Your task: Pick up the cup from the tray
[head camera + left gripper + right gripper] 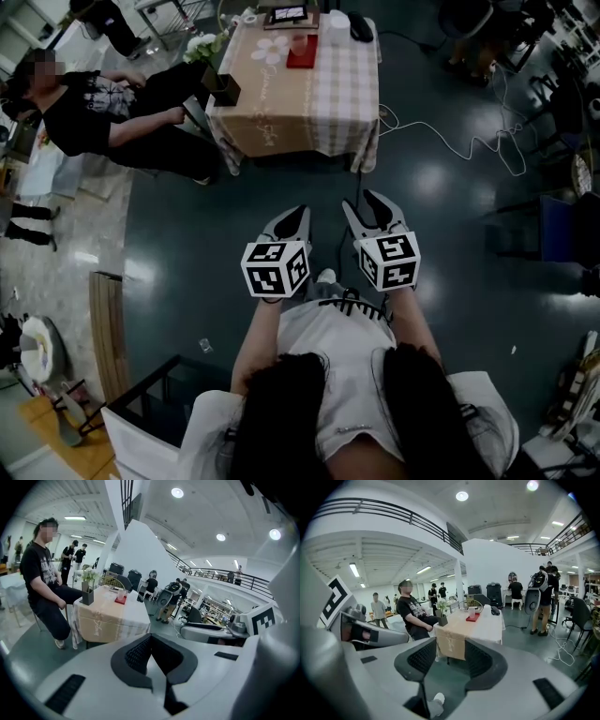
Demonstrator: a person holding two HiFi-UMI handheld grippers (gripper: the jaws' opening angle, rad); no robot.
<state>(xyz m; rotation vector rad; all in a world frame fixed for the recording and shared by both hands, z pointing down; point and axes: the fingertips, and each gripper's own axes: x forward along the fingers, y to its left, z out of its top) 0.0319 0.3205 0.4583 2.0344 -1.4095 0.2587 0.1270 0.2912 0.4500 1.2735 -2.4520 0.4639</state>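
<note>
A clear cup [298,42] stands on a small red tray [303,56] at the far side of a table [281,112] with a tan and checked cloth. The same cup [471,612] and tray [473,618] show far ahead in the right gripper view, and the cup [121,595] on its tray [120,601] in the left gripper view. Both grippers hang over the dark floor, well short of the table. The left gripper [299,213] [151,638] is shut and holds nothing. The right gripper [359,200] [450,653] is open with nothing between its pads.
A person in black [103,112] sits at the table's left side. A black box with flowers [223,86], a tablet [288,14] and a white cup stack [338,26] are on the table. White cables [450,141] lie on the floor to the right. Several people stand in the background.
</note>
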